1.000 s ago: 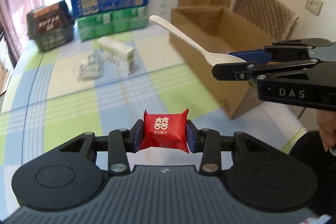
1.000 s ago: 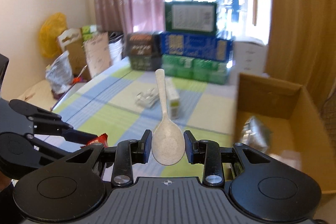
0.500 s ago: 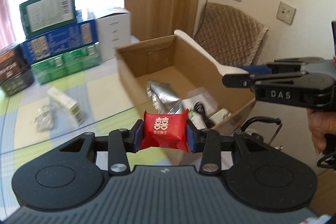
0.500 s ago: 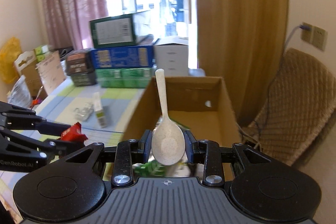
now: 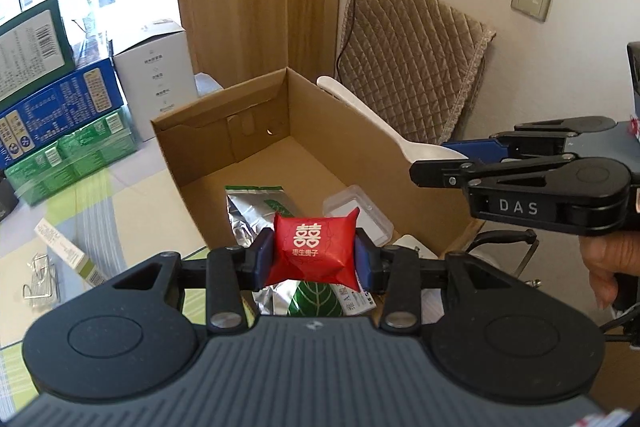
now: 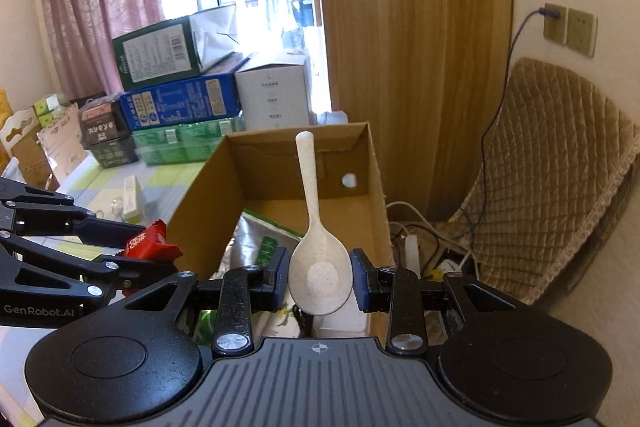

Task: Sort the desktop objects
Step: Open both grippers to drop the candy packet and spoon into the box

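Both tongs are clamping loads above an open cardboard box: the left gripper is pinching a red sweet by its two short sides, and the right gripper is squeezing a pale spoon across its bowl, the handle pointing forward over the box. In the left view, the right gripper is hovering at the box's right wall, with a hand behind it. The sweet is looking light and soft, its glossy wrapper likely slippery, so a hold on the flat sides, as now, seems best. The spoon is appearing stiff, light and smooth; gripped at the curved bowl it could pivot or slip, and the handle might offer a steadier hold. Inside the box, a silver foil pouch, a clear plastic case and a green leaf packet are lying on the floor, so either load would be landing on them. Beyond the box, stacked cartons are sitting on the checked table, with a small carton and metal clips left on it. A quilted chair is standing to the right.
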Available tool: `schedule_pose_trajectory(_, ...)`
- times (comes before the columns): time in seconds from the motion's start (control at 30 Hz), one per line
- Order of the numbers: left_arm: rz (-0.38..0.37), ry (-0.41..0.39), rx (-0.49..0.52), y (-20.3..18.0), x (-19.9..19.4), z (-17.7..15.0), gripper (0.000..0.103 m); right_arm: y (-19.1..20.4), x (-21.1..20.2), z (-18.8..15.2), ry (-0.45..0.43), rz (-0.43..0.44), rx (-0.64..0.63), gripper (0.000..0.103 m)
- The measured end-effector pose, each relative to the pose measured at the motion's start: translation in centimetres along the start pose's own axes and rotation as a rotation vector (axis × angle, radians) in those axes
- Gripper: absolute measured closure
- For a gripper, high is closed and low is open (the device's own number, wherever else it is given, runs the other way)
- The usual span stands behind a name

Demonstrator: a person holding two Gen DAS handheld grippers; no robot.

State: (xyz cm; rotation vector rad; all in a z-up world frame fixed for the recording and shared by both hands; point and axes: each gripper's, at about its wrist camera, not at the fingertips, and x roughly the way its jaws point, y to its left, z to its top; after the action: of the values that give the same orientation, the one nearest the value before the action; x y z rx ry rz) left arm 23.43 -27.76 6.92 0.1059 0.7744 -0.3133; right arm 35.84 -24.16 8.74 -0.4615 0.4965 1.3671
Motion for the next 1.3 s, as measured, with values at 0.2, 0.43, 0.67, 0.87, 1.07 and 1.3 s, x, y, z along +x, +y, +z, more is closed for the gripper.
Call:
schedule_pose_trajectory(0.2, -0.01, 0.013, -0.011, 0.3, 1.8, 0.2, 0.067, -0.3, 1.5, -0.1, 0.021, 0.004, 0.003, 0.073)
schedule_pose_trajectory(0.43, -0.014, 0.011, 0.001, 0.1, 3.5, 0.1, 0.051, -0.5, 2.9, -0.1, 0.038, 0.006, 0.008, 0.073)
schedule_pose_trajectory(0.67, 0.013, 0.002, -0.017, 0.7, 3.3, -0.7, 0.05, -0.5, 3.4, -0.3, 0.049, 0.011, 0.016, 0.073)
schedule_pose_trajectory(0.87, 0.015, -0.006, -0.053, 1.8, 2.5, -1.5, 0.05, 0.0, 3.7, -0.1, 0.045, 0.045, 0.022, 0.073)
schedule_pose_trajectory(1.07, 0.025, -0.008, -0.064, 2.4, 1.6, -2.4, 0.05, -0.2, 3.0, -0.2, 0.034, 0.042, 0.045, 0.069)
schedule_pose_trajectory(1.3, 0.043, -0.015, -0.082, 3.1, 0.0, -3.6, 0.043, 0.2, 1.0, -0.5, 0.015, 0.038, 0.049, 0.05)
